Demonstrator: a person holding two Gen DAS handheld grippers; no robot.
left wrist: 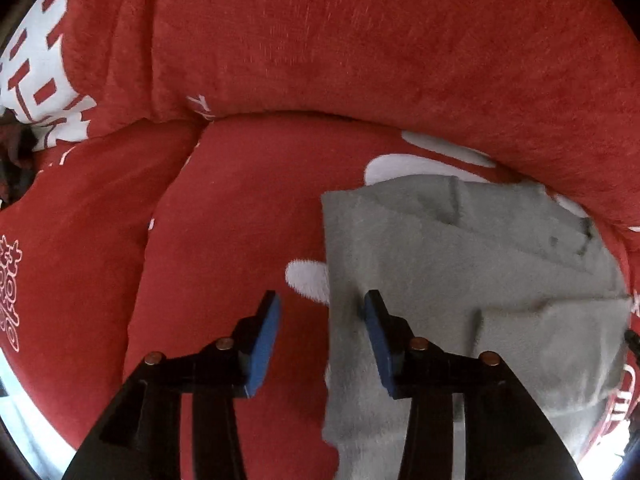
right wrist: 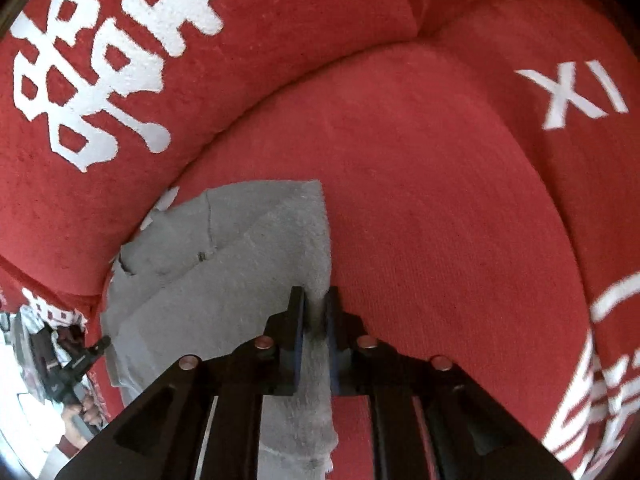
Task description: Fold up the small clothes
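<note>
The grey garment [left wrist: 460,280] lay spread on the red sofa seat cushion [left wrist: 240,240], its far edge pushed up near the red back cushion [left wrist: 360,40] with the white printed characters. The left gripper [left wrist: 322,312] hung over the cloth's left edge with its blue pads [left wrist: 266,344] set wide apart, one finger above bare red cushion, the other above the grey fabric, gripping nothing. Over on the other side, the right gripper [right wrist: 315,312] had its jaws drawn narrow, pinching the right edge of the grey garment [right wrist: 208,280] between them. In the right wrist view, the red seat cushion [right wrist: 440,220] stretched off to the right, white "XI" lettering [right wrist: 576,92] printed on the sofa's cover beyond it.
</note>
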